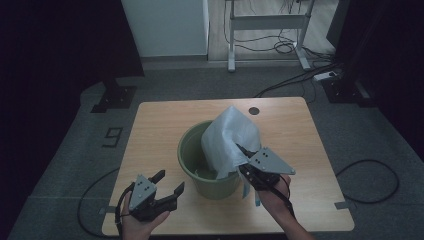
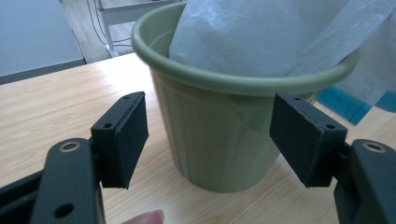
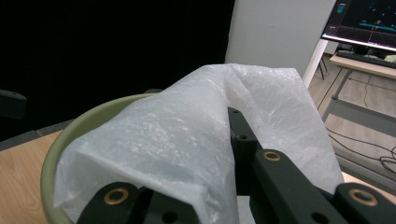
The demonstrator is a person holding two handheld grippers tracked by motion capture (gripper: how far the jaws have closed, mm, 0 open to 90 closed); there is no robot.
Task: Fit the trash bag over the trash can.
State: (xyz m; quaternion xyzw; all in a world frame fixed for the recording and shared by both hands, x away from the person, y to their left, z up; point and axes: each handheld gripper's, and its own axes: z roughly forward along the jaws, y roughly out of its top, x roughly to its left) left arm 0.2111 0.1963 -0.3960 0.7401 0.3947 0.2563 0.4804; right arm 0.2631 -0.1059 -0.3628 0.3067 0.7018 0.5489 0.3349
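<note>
Your right gripper [image 1: 243, 159] is clamped on the white plastic bag [image 1: 230, 140], holding it up over the green bucket [image 1: 192, 165] with its lower part down inside the rim. Your left gripper [image 1: 169, 183] hangs spread and empty just beside the bucket, above the wooden table [image 1: 160, 120].

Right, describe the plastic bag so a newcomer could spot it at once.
On the wooden table stands a green bucket. The plastic bag rises out of it in a crumpled peak, pinched by the right gripper. It is the scene's one white, translucent thing.
</note>
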